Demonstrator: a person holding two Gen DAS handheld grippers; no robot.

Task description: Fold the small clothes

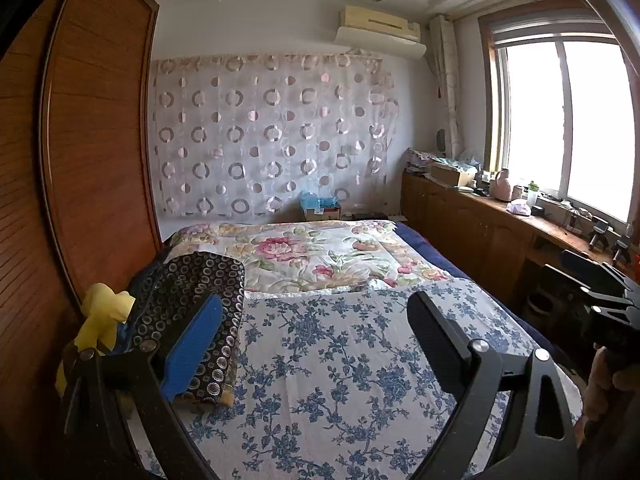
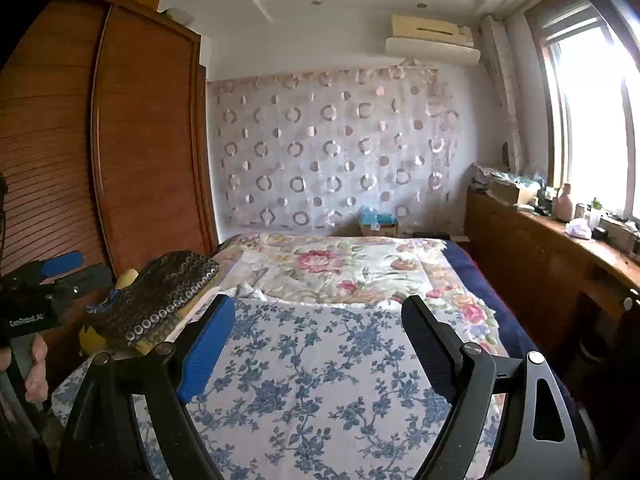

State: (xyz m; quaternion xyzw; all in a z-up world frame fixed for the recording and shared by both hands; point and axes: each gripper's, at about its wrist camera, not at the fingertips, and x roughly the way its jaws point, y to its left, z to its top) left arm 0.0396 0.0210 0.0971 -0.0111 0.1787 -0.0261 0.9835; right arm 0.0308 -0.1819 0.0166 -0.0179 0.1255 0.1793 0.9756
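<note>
A dark garment with a pattern of small rings (image 1: 200,300) lies folded on the left side of the bed; it also shows in the right wrist view (image 2: 160,296). A yellow cloth (image 1: 102,316) sits bunched beside it at the bed's left edge, over a bit of blue fabric. My left gripper (image 1: 316,340) is open and empty, held above the blue-flowered sheet (image 1: 340,360), just right of the dark garment. My right gripper (image 2: 320,344) is open and empty above the same sheet (image 2: 312,380). Each gripper shows at the edge of the other's view.
A pink-flowered quilt (image 1: 312,256) covers the far half of the bed. A wooden wardrobe (image 1: 92,140) stands close on the left. A wooden counter (image 1: 500,224) with bottles and boxes runs under the window on the right. A box (image 1: 320,210) sits behind the bed.
</note>
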